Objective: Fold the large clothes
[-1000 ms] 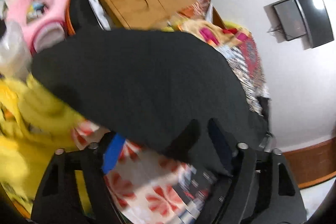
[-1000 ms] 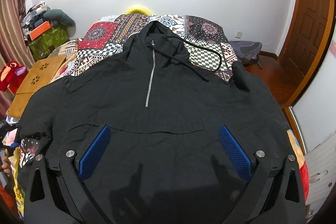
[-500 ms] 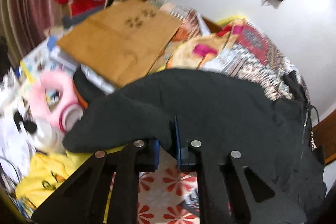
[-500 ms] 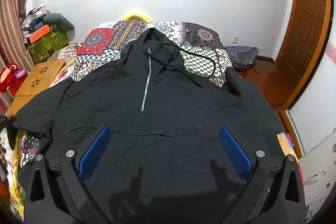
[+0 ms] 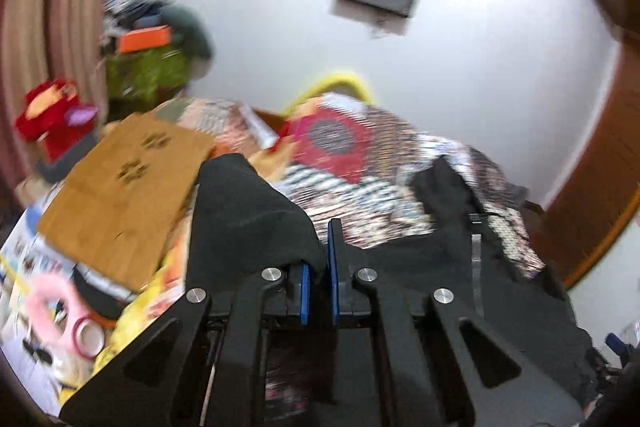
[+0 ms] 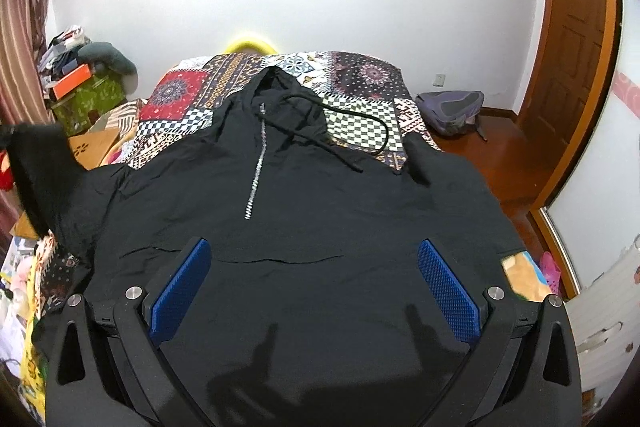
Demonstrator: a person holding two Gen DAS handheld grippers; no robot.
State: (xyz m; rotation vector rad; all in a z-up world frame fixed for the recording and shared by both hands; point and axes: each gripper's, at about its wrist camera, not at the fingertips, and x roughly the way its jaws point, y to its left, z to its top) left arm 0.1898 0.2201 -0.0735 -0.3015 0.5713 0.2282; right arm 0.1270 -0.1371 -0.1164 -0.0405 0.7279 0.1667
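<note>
While left hand-held gripper (image 5: 318,279) clamps raised sleeve (image 5: 248,211), right hand-held gripper (image 6: 314,291) gapes above hoodie (image 6: 304,203).

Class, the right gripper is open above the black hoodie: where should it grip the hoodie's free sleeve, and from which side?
Grip the free sleeve at its cuff end, coming from the door side of the bed with the right gripper. That sleeve bunches upward beside the checkered quilt, giving a raised fold to pinch; the body of the black hoodie lies flat.

Your way across the hoodie's (image 6: 320,227) flat front lies open; the wooden board (image 5: 120,203) and clutter (image 5: 60,319) crowd the bed's (image 6: 360,123) left edge.
</note>
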